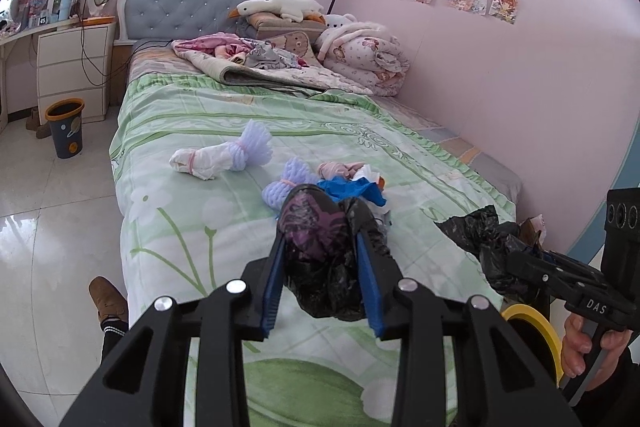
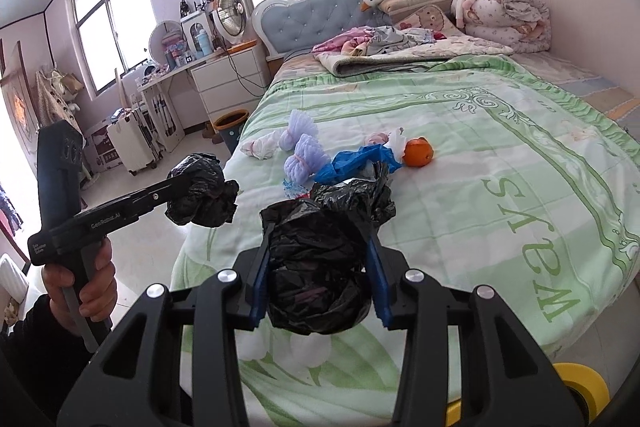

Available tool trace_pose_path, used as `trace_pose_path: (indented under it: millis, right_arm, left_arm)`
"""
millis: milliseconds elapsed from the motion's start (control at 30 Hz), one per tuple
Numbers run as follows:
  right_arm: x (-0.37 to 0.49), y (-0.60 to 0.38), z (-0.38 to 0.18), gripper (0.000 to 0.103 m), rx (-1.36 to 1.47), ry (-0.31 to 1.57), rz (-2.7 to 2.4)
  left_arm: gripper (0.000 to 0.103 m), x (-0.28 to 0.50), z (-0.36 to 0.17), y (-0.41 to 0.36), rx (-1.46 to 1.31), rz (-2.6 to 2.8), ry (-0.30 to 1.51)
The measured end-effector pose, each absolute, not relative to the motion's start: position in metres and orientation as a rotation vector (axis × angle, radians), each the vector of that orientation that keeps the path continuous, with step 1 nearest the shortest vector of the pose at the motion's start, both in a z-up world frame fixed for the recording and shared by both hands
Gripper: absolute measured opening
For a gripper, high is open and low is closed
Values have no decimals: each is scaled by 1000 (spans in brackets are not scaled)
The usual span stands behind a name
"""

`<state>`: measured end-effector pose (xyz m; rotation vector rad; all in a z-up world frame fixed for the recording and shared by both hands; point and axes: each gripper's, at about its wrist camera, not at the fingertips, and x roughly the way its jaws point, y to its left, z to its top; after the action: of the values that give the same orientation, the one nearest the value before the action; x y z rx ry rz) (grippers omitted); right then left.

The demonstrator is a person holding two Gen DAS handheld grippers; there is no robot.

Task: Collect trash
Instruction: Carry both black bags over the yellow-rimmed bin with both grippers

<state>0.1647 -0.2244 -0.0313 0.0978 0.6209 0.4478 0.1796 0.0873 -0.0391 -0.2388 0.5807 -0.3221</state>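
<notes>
My left gripper (image 1: pixel 322 223) is shut on a crumpled black plastic bag (image 1: pixel 320 259), held above the foot of the bed. My right gripper (image 2: pixel 320 223) is shut on another wad of black plastic bag (image 2: pixel 316 275); it shows at the right of the left wrist view (image 1: pixel 516 259). The left gripper (image 2: pixel 188 187) with its bag (image 2: pixel 202 191) shows at the left of the right wrist view. On the green bedspread (image 2: pixel 500 163) lie purple foam nets (image 2: pixel 306 157), a white wrapped bundle (image 1: pixel 200 161), a blue plastic scrap (image 2: pixel 356 161) and an orange (image 2: pixel 418 151).
A dark waste bin with an orange rim (image 1: pixel 65 127) stands on the tiled floor beside the white drawers (image 1: pixel 74 67). Quilts and pillows (image 1: pixel 360 59) are piled at the headboard. A yellow tape roll (image 1: pixel 532 331) sits low at the right. My shoe (image 1: pixel 108 301) is by the bed.
</notes>
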Motion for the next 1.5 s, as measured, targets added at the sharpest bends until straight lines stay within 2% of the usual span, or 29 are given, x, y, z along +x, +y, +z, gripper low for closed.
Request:
trace_pose_path:
  millis: [433,1033,1500]
  right_arm:
    - [100,-286,-3,39,148,540,356]
    - [30,-381,-4,39,217,539,177]
    - [7,-432,-28,40,303,595,77]
  left_arm:
    - [32,142,-8,12,-169,-472,556]
    - [32,114,-16,-111,-60,-711,671]
    - [32,103,-41,-163,-19,-825,756]
